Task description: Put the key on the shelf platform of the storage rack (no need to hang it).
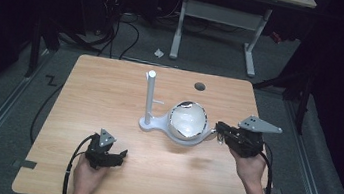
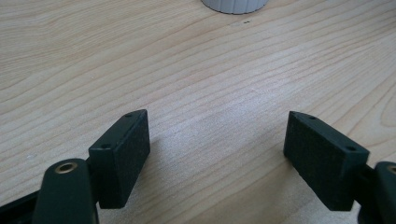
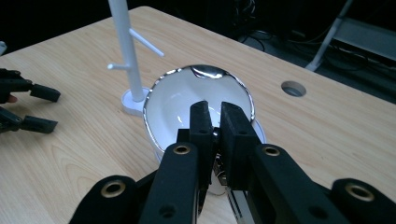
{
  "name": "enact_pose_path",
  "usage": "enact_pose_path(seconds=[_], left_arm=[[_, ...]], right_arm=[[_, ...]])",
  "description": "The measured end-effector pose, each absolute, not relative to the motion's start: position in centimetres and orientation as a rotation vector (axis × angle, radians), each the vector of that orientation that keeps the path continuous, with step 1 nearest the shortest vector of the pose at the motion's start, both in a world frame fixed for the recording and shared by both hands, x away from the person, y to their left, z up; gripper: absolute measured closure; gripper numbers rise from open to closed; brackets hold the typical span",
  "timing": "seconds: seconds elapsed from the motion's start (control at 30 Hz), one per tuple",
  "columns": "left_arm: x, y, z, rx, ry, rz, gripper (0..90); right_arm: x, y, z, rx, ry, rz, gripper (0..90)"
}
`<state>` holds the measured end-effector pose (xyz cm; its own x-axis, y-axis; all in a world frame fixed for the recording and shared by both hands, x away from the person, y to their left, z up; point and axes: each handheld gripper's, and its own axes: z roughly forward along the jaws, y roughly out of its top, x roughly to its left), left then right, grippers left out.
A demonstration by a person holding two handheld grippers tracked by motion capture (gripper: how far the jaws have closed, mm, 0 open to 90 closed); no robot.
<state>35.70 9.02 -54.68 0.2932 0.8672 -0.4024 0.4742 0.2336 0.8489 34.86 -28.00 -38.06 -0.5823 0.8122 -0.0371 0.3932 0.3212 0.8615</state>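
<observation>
The person's right hand (image 1: 250, 169) reaches in from the near right corner of the desk (image 1: 110, 89), forearm angled up and a little left, and holds the right tongs (image 1: 219, 130) pointing left at the bowl (image 1: 187, 123). In the right gripper view those tongs (image 3: 214, 122) are drawn almost together, and their two black jaws clamp the bowl's (image 3: 187, 100) near rim between them, one jaw inside it and one outside. A grey three-cornered plate sits on top of the tool, and its cable trails back along the wrist.

The left hand (image 1: 86, 176) rests low at the near left of the desk, well apart from the bowl. Its tongs (image 1: 120, 157) point right and a little away from the person. In the left gripper view the left tongs (image 2: 217, 156) stand wide, with bare wood between the pads and nothing held, hovering just over the desk top.

The bowl is white inside with a shiny silvery rim. It sits right of centre and is tipped so that its mouth faces up and toward the near side. It lies just beside the round base of a white stand (image 1: 149, 101), whose upright post carries short pegs. A round hole (image 1: 200, 86) shows in the desk beyond the bowl, toward the far edge.
</observation>
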Motion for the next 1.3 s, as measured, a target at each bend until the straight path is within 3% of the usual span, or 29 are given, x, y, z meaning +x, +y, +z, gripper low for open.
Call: enact_pose_path(seconds=[0.63,1.3], left_arm=[[35.7,9.0,-54.7,1.404,1.344,0.428,23.0],[35.7,9.0,-54.7,1.413,1.341,0.433,22.9]], right_arm=[[37.0,-23.8,-36.5,0.966,2.178,1.225,84.3],[40.2,-22.1,-38.6,1.056,2.197,1.191,84.3]])
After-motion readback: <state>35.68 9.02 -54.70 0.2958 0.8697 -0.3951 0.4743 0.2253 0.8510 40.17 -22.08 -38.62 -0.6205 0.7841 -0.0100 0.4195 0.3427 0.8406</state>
